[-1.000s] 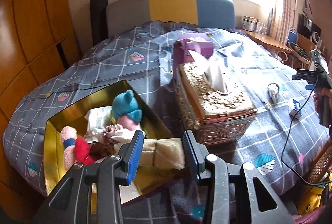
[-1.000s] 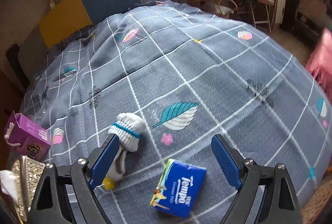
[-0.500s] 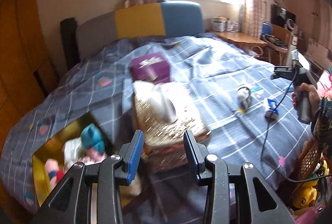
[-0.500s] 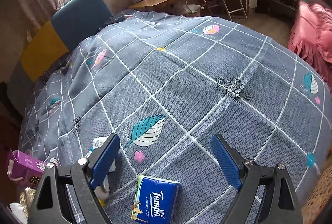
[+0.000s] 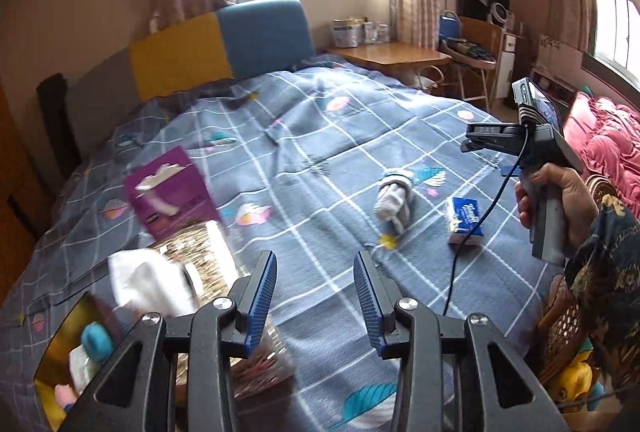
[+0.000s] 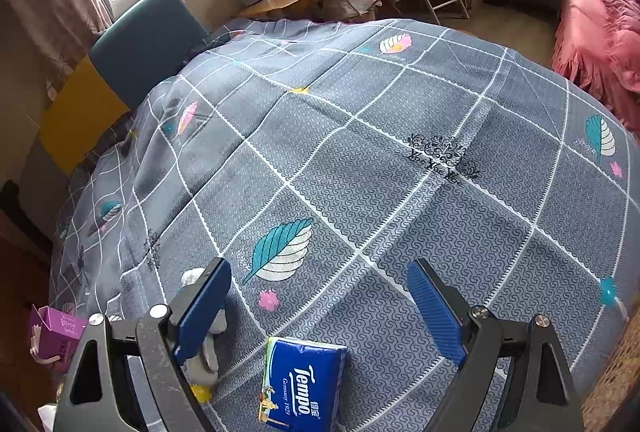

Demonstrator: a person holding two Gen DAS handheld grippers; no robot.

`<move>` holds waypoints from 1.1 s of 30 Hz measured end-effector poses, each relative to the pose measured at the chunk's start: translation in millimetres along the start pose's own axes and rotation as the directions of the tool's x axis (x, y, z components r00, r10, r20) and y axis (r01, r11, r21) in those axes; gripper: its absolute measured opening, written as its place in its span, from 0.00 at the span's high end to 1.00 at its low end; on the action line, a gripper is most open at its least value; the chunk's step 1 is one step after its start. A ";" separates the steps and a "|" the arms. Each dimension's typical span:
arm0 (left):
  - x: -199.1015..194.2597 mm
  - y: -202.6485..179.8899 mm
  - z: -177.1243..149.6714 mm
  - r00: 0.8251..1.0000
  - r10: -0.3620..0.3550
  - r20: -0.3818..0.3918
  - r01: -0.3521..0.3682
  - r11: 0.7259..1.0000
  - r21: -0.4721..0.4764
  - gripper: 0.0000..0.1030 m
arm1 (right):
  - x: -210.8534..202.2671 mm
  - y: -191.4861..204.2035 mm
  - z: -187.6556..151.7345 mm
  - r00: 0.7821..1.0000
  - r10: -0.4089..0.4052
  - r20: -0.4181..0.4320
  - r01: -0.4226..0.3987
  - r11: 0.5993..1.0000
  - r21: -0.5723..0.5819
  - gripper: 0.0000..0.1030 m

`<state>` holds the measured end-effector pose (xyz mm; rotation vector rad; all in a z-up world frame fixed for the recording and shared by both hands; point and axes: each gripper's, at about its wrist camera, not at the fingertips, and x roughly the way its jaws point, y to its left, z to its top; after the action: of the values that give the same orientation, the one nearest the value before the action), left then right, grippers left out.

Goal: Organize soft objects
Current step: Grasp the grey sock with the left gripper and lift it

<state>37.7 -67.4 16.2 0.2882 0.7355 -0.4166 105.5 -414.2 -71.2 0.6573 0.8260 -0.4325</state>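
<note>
A rolled white-grey sock with a blue band point(image 5: 394, 197) lies on the grey checked bedspread point(image 5: 320, 151). A blue Tempo tissue pack point(image 5: 464, 218) lies just right of it. My left gripper point(image 5: 316, 296) hovers open and empty, short of both. At the lower left a gold tin point(image 5: 56, 348) holds soft toys, one teal point(image 5: 96, 338). My right gripper point(image 6: 316, 268) is wide open above the bedspread with nothing between its fingers. The Tempo pack point(image 6: 300, 380) sits below its jaws. The sock point(image 6: 210, 348) is mostly hidden behind its left finger point(image 6: 204, 308).
A wicker tissue box point(image 5: 208, 252) with a white tissue sticking out and a purple box point(image 5: 172, 187) stand between the tin and the sock. A hand point(image 5: 560, 199) holds the right gripper, trailing a black cable point(image 5: 472, 240). A wooden desk point(image 5: 392, 53), a chair and pink bedding point(image 6: 600, 39) lie past the bed.
The left gripper swung right, away from the gold tin and over the tissue box, toward the sock and tissue pack. The right gripper rolled and shifted, so the sock slipped behind its left finger.
</note>
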 end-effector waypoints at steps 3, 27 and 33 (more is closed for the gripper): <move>25.8 -15.6 13.9 0.998 -0.049 -0.036 0.049 0.999 0.009 0.61 | -0.2 -6.2 0.9 1.000 0.009 -0.006 -0.009 0.999 0.032 0.12; 246.0 -96.8 64.5 0.935 -0.150 -0.321 0.190 0.977 0.095 0.53 | 12.5 -3.6 -2.6 0.985 0.135 -0.106 -0.129 0.990 0.061 0.12; 248.3 -90.7 55.3 0.932 -0.195 -0.305 0.213 0.977 0.029 0.73 | 17.2 -3.1 -2.7 0.984 0.129 -0.121 -0.123 0.991 0.059 0.12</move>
<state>193.4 -234.7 -127.7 0.3389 1.0583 -0.6021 112.7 -416.4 -87.1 0.7861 0.8882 -0.3011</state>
